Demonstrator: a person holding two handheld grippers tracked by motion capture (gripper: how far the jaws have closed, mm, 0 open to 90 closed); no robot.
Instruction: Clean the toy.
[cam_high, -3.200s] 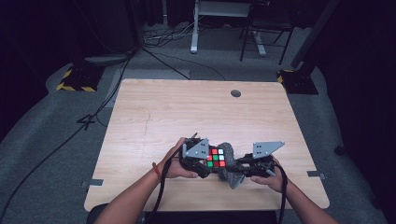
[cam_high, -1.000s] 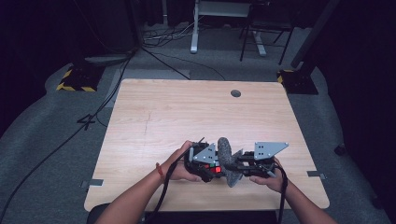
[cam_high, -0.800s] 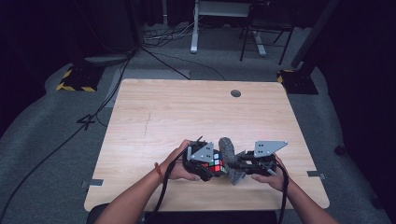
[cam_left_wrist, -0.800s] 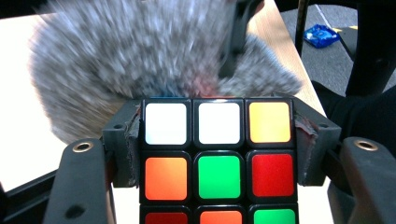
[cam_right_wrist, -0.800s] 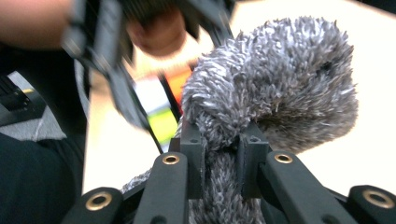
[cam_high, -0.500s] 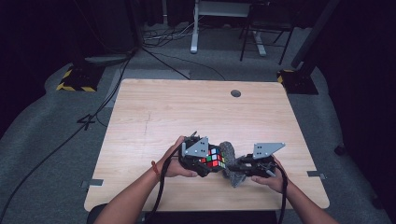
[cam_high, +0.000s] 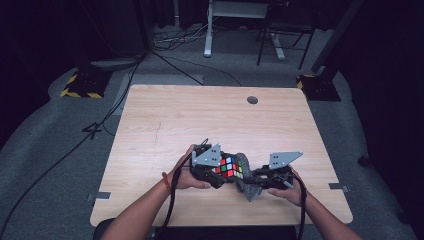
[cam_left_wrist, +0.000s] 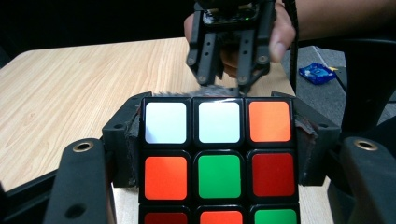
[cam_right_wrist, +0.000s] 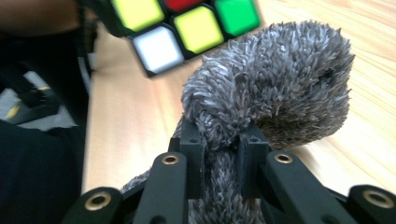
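two grippers are held close over the table's (cam_high: 165, 120) near edge. the rubik's cube (cam_left_wrist: 218, 158), scrambled in white, orange, green and red, is clamped by the left gripper (cam_left_wrist: 219, 154). a grey fuzzy cloth (cam_right_wrist: 275, 93), bunched against the cube, is pinched by the right gripper (cam_right_wrist: 223, 154).
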